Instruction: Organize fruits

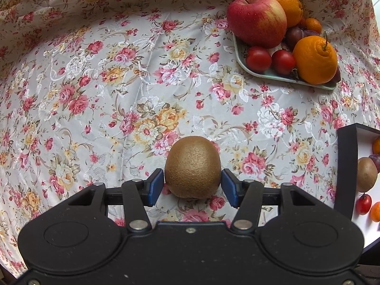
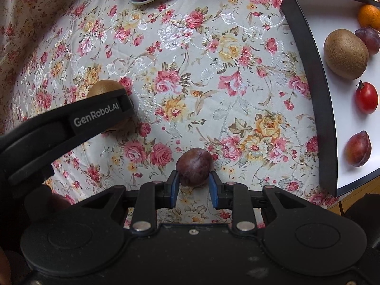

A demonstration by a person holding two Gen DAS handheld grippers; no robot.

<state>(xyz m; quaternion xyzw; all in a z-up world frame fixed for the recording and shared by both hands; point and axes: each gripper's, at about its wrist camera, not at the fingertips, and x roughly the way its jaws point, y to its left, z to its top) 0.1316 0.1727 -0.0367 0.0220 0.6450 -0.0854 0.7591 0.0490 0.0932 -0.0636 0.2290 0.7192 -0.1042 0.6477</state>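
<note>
My left gripper is shut on a brown kiwi above the floral cloth. In the right wrist view that kiwi peeks out behind the left gripper's finger. My right gripper is shut on a dark purple plum. A black-walled box with a white floor at the right holds a kiwi, a cherry tomato, a red plum, a purple plum and a small orange. The box also shows in the left wrist view.
A pale green tray at the back right holds a red apple, two oranges, a small orange, two cherry tomatoes and dark plums. The floral tablecloth covers the table.
</note>
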